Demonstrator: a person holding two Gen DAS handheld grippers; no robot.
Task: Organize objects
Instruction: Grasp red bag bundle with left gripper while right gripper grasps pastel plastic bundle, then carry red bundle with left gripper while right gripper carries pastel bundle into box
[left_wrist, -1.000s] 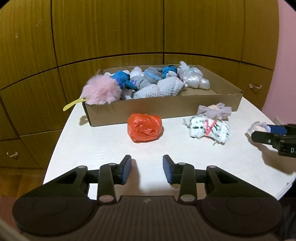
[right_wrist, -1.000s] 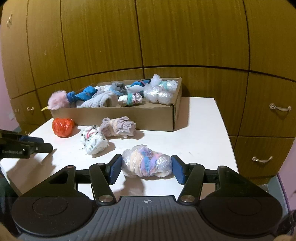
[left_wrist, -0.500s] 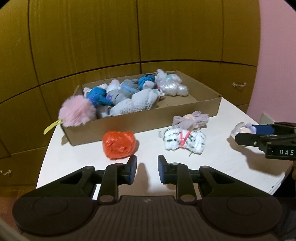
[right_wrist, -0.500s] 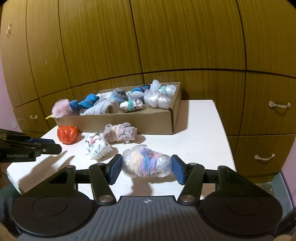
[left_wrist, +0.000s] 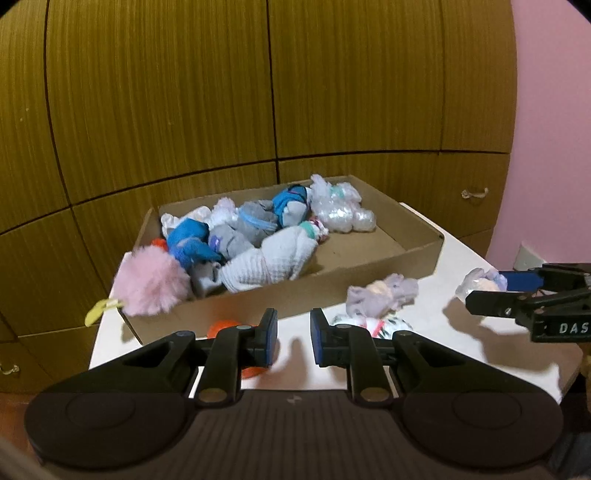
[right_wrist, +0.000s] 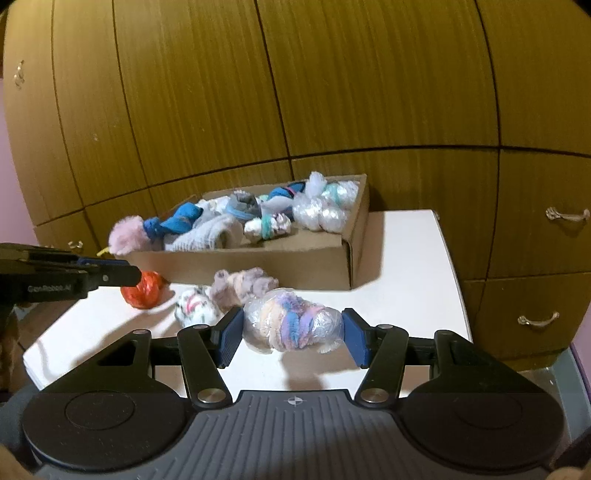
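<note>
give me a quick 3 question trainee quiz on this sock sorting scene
1. True or false: the right gripper is shut on a wrapped bundle.
2. What colour is the ball nearest the left gripper? A red B green C black
3. Fill in: the pink pompom sits at a corner of the ___.

Key: 1 true; 2 A; 3 box

light: warm indoor, moderate, from above and the camera side
shadows: soft-edged on white table (right_wrist: 402, 258); cardboard box (right_wrist: 280, 264) casts one to its right
glare: mild sheen on plastic-wrapped bundle (right_wrist: 291, 325)
blur: both views slightly soft; motion smear on box contents
distortion: strong fisheye, cabinet panels (left_wrist: 184, 92) bow, dark corner vignette
</note>
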